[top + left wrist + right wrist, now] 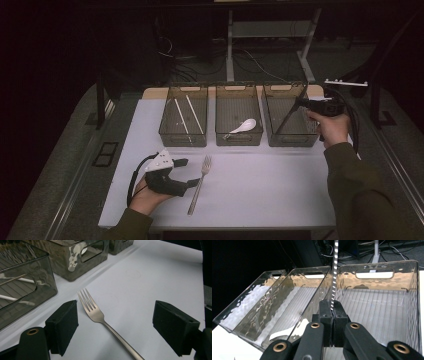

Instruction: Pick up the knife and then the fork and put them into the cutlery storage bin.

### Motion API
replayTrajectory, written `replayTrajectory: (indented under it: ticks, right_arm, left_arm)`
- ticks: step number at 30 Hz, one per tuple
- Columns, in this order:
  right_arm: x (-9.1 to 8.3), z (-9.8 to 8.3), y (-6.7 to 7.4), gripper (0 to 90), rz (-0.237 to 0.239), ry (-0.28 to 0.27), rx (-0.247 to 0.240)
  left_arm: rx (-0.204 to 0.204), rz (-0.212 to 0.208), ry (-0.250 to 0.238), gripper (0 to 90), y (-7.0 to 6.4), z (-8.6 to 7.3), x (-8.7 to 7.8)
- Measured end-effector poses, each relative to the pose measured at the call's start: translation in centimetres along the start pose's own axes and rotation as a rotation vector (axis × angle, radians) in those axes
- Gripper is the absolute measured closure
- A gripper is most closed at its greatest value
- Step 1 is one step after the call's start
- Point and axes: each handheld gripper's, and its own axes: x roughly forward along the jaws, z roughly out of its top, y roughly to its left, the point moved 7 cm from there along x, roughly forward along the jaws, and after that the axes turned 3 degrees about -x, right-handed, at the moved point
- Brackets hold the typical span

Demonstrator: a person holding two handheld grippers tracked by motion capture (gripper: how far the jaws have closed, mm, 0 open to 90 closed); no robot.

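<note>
My right gripper [332, 312] is clenched on a thin metal utensil [334, 272], held over the right bin [292, 140]; whether it is a knife I cannot tell. My left gripper [115, 325] stands released, jaws either side of the fork [96, 313] on the table [260, 185], not touching it. I judge the fork light, stiff and slippery; best taken across the handle's middle.

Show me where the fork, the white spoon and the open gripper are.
fork [199, 185]: high view, middle of its handle.
white spoon [248, 124]: high view, its bowl, inside the middle bin.
left gripper [115, 322]: left gripper view, midway between its open jaws.
</note>
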Motion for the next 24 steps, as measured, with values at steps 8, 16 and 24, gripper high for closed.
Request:
replayTrajectory:
  ticks: [8, 16, 24]
  right_arm:
    - [1.9, 0.3, -1.8, 83.6, -0.078, 0.011, -0.035]
    - [5.0, -0.5, -3.7, 76.5, -0.139, 0.130, -0.060]
    - [6.5, -1.2, -4.7, 67.1, -0.169, 0.191, -0.054]
  left_arm:
    - [0.000, -0.002, -0.001, 19.4, 0.1, 0.0, 0.0]
    - [0.000, -0.007, 0.004, 19.4, 0.1, 0.0, 0.2]
    - [-0.001, -0.010, 0.008, 19.4, 0.2, -0.1, 0.2]
